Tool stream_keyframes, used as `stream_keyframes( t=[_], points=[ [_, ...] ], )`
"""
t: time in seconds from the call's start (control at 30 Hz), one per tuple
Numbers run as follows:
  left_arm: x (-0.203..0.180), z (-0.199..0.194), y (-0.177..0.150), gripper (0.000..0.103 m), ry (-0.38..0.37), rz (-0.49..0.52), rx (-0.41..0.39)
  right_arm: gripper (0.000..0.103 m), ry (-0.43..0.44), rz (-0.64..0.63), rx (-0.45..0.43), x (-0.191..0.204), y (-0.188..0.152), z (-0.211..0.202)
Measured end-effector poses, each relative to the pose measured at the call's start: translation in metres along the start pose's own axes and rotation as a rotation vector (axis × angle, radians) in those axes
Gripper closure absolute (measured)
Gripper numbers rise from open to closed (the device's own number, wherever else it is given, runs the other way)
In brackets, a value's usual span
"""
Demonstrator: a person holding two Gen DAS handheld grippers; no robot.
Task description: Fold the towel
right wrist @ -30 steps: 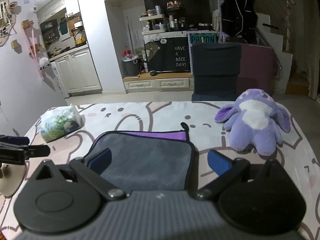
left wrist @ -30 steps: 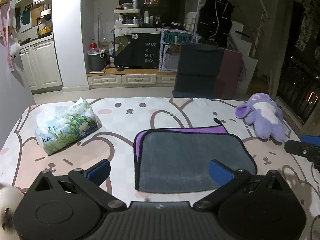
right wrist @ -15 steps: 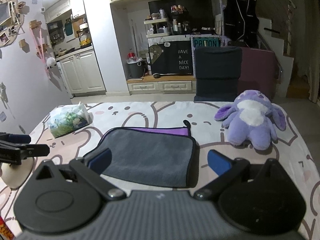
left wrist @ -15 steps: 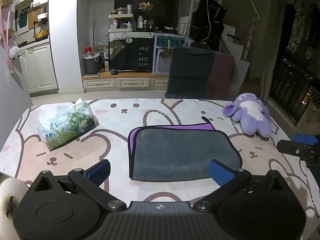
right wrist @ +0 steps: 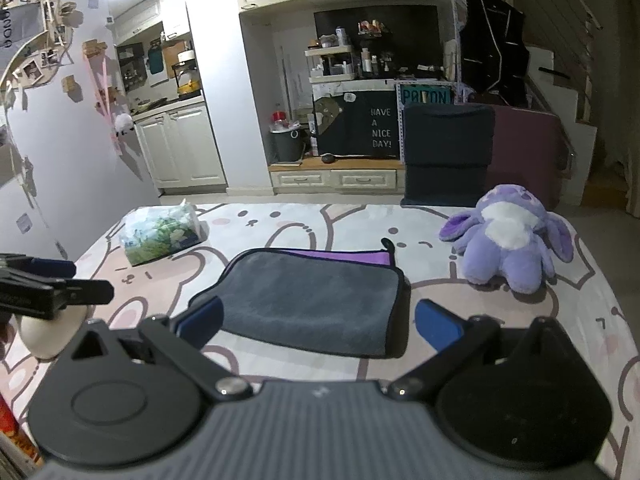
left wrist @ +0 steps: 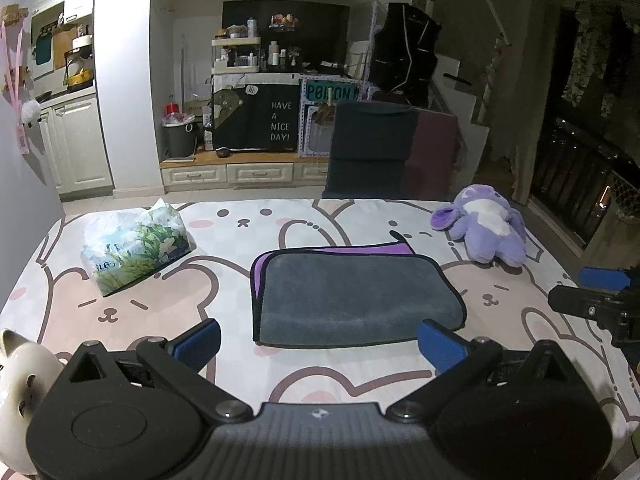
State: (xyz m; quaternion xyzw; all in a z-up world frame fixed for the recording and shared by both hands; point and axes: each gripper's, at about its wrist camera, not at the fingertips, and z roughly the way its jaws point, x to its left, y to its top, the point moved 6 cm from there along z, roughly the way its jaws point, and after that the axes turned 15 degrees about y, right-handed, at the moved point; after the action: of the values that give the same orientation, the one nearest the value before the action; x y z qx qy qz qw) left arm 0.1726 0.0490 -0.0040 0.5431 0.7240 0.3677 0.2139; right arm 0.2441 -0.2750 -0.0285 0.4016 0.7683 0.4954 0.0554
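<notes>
The folded grey towel lies flat on the bunny-print tabletop, a purple layer showing along its far edge. The left gripper hovers just short of the towel's near edge, released and holding nothing. The right gripper hangs over the towel's near right corner, likewise spread and empty.

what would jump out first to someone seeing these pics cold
The folded grey towel with a purple edge lies flat mid-table on the bunny-print tablecloth, with both open tools, left and right, held just short of it. A fluffy purple plush toy sits far right, and a green-printed tissue pack far left.
</notes>
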Motion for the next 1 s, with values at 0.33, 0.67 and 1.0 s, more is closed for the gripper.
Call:
stream_keyframes(
  t=[0.33, 0.67, 1.0],
  points=[
    [-0.004, -0.015, -0.012, 0.0, -0.009, 0.011, -0.017, 0.0, 0.029, -0.008, -0.014, 0.012, -0.014, -0.015],
    [-0.003, -0.031, -0.026, 0.0, -0.017, 0.016, -0.033, 0.0, 0.02, -0.03, -0.03, 0.019, -0.028, -0.031],
    [-0.005, -0.051, -0.043, 0.0, -0.063, 0.048, -0.07, 0.0, 0.05, -0.058, -0.032, 0.03, -0.046, -0.046]
  ],
)
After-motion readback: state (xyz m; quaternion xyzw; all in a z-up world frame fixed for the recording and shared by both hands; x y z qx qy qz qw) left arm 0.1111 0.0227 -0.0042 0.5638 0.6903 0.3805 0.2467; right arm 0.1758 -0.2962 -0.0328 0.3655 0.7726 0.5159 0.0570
